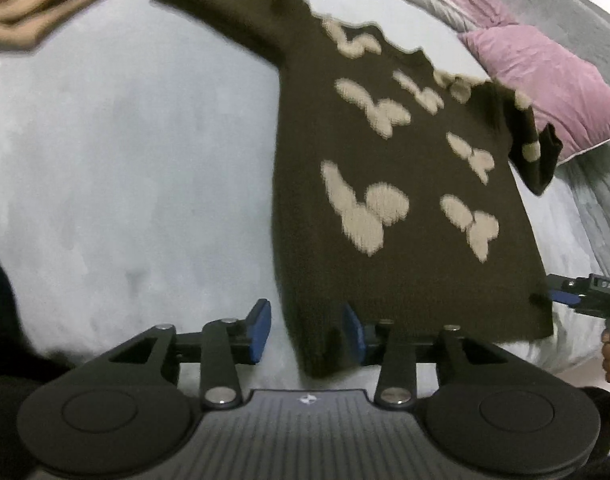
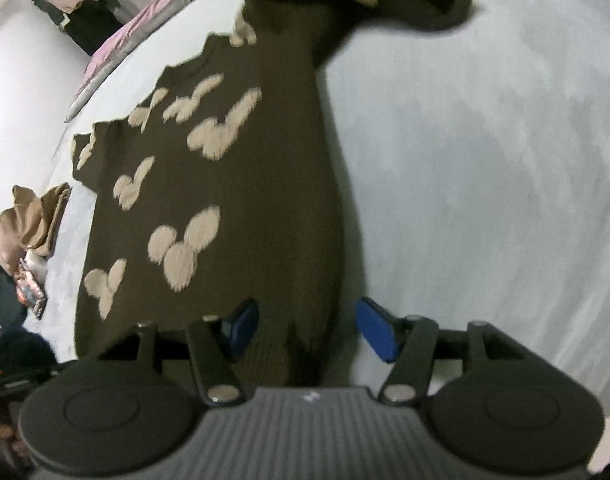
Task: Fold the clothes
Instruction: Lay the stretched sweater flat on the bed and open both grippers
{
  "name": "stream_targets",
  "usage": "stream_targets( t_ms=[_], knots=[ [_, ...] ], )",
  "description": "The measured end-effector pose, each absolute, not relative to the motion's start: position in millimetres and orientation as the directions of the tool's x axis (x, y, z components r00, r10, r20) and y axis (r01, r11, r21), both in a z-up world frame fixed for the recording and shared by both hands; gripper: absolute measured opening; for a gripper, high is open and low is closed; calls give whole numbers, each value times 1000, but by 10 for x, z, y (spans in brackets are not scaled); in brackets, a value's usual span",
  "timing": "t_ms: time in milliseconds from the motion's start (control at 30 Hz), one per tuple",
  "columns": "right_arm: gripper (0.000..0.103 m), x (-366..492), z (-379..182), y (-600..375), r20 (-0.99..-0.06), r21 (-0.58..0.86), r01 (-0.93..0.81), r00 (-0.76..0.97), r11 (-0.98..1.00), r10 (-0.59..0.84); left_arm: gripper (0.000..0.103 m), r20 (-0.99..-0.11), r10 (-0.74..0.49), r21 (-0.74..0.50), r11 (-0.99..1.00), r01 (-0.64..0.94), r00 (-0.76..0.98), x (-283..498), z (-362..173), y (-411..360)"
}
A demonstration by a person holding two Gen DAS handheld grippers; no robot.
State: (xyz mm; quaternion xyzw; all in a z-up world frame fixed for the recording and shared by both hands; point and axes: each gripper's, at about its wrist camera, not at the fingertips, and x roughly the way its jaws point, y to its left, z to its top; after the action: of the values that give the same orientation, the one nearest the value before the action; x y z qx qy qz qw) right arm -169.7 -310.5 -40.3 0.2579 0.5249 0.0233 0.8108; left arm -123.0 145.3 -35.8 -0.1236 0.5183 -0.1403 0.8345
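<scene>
- Left gripper [image 1: 307, 332]: jaws apart, nothing pinched; blue pads [image 1: 260, 330] straddle the near left hem corner of the brown sweater [image 1: 405, 152], fabric between them but not pressed.
- Sweater spread flat on pale bedsheet [image 1: 125, 160], beyond the fingers, cream blotch pattern up; one sleeve stretched far-left, other folded by the pink pillow [image 1: 545, 80].
- Tan clothes pile [image 1: 37, 4] far left of fingers, well apart from sweater.
- Right gripper [image 2: 309, 330]: jaws apart, released; near right hem corner lies between pads, untouched by right pad [image 2: 375, 330].
</scene>
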Motion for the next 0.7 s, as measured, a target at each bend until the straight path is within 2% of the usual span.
stream_targets(
  t_ms=[200, 300, 433, 600, 700],
  knots=[
    [59, -1490, -260, -2940, -778, 441, 184, 566, 879, 272, 57, -769, -332, -289, 943, 166, 547, -1038, -210, 1144],
    [76, -1333, -265, -2737, -749, 416, 151, 616, 897, 243, 62, -731, -345, -279, 938, 203, 589, -899, -259, 885],
    [79, -1074, -347, -2375, -727, 349, 92, 654, 933, 208, 71, -672, -357, -247, 934, 258, 649, -705, -339, 569],
    [94, -784, -429, -2048, -668, 271, 30, 725, 962, 165, 75, -630, -359, -205, 932, 299, 688, -341, -479, 284],
    [98, -612, -485, -1947, -641, 209, -12, 754, 978, 146, 77, -611, -345, -180, 937, 300, 713, -131, -621, 228]
  ],
)
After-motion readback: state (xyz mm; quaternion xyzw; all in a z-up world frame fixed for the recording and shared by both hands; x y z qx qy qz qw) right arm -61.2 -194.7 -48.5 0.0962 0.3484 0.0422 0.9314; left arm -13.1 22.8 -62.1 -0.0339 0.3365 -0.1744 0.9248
